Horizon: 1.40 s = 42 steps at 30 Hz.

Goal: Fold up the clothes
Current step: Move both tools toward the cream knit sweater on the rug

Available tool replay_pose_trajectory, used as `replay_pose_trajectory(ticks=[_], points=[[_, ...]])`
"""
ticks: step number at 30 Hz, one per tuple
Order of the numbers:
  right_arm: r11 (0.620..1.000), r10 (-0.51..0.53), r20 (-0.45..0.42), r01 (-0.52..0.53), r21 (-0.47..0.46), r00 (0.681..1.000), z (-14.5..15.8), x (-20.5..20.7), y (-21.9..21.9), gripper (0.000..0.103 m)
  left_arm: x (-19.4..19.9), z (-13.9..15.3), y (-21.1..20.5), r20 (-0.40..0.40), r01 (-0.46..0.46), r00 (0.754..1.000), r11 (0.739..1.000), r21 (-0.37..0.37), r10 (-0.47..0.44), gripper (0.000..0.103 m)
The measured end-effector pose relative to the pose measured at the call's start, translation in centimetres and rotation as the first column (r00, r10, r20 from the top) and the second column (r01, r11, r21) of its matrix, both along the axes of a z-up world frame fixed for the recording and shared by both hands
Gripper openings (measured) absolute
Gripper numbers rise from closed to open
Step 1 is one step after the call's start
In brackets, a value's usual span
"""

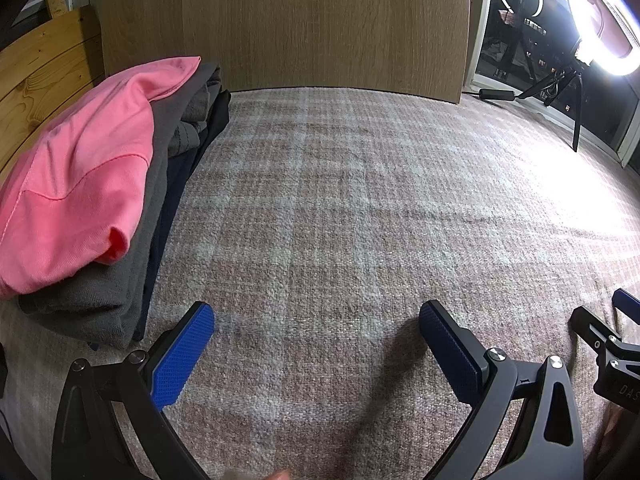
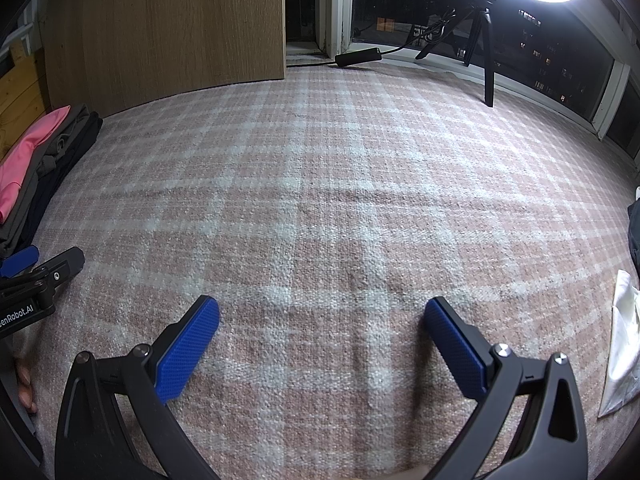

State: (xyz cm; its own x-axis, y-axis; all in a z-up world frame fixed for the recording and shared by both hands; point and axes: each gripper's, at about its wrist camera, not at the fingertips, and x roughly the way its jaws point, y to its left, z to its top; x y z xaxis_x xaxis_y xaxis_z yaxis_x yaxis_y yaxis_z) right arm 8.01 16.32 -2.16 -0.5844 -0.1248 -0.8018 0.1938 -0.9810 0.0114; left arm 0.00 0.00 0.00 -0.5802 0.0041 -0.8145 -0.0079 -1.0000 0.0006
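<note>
Both tongs spread wide, holding nothing. Left tongs (image 1: 316, 320) and right tongs (image 2: 320, 316) hover side by side just above the plaid blanket (image 1: 360, 200). Folded stack (image 1: 100, 184) sits at far left on the blanket: pink top (image 1: 76, 168) over grey and dark pieces. White cloth (image 2: 622, 340) at the right edge.

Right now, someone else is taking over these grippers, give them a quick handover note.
Left gripper: open, empty, low over the plaid blanket.
Right gripper: open, empty, beside it.
Done: folded stack at far left, pink garment on top, grey and dark pieces beneath.
Left: a white cloth and something dark at the right edge look unfolded; neither is fully in view.
</note>
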Motion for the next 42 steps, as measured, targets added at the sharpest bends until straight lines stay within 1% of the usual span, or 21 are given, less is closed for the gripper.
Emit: replay_pose_trajectory(ticks=[19,23,29,32,34,39,42], points=[[1.0,-0.009,0.0,0.009,0.001,1.0,0.1,-0.5,-0.4,0.103,0.0,0.0,0.1,-0.001,-0.01,1.0,1.0,-0.001,0.01,0.103],[1.0,-0.009,0.0,0.009,0.0,1.0,0.1,-0.5,-0.3,0.103,0.3,0.0,0.8,-0.001,-0.009,1.0,1.0,0.0,0.009,0.103],[1.0,-0.01,0.011,0.01,-0.001,1.0,0.2,-0.9,0.1,0.103,0.1,0.0,0.1,0.01,0.017,1.0,1.0,0.0,-0.017,0.103],[1.0,-0.017,0.023,0.017,-0.003,1.0,0.2,-1.4,0.5,0.103,0.0,0.2,0.1,0.019,0.022,1.0,1.0,-0.018,-0.022,0.102],[0.999,-0.031,0.011,0.031,-0.007,0.999,1.3,-1.1,1.1,0.103,0.2,0.8,0.3,0.011,0.04,0.999,0.999,-0.033,-0.04,0.102],[0.998,-0.065,-0.041,0.064,-0.025,0.997,5.1,-0.1,2.8,0.103,1.4,4.4,0.7,-0.069,0.087,0.993,0.993,-0.081,-0.092,0.102],[0.996,-0.086,-0.072,0.083,-0.036,0.994,7.4,0.5,3.8,0.103,2.0,7.0,0.3,-0.11,0.099,0.988,0.993,-0.071,-0.106,0.102]])
